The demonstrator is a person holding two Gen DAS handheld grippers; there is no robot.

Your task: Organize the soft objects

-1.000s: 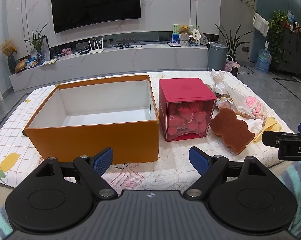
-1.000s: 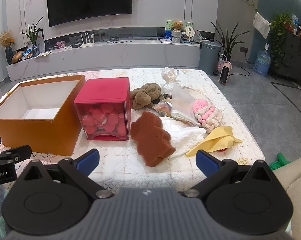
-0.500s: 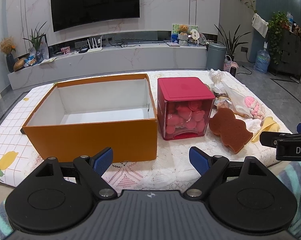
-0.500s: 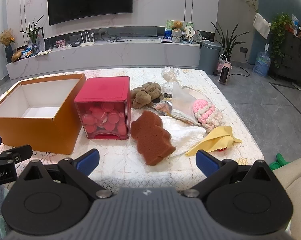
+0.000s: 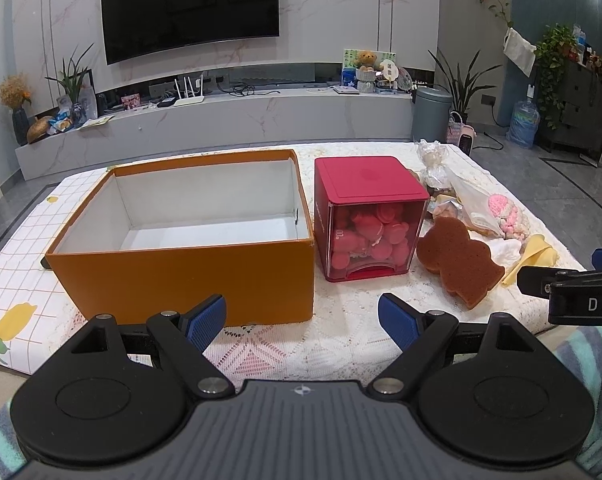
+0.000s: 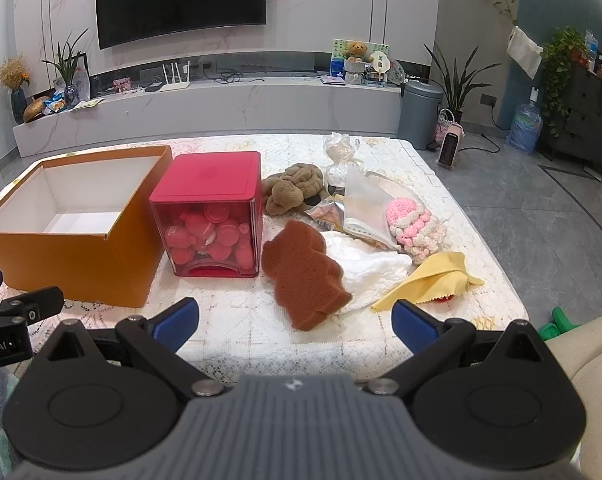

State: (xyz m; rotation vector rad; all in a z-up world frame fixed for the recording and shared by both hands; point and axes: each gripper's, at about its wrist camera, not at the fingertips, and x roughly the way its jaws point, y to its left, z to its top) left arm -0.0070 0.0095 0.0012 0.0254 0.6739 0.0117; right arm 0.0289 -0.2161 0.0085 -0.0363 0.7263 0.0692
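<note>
While both fingers pairs gape empty, red bin [image 6: 211, 216] between orange box [image 6: 77, 240] and brown sponge [image 6: 303, 276].

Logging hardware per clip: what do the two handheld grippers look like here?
Both match: the left gripper and right gripper have black linkage arms, blue pads on the jaws, round black discs and a ribbed grey body with a small emblem. White lettering marks their sides. Striped teal fabric shows at the edges.
</note>
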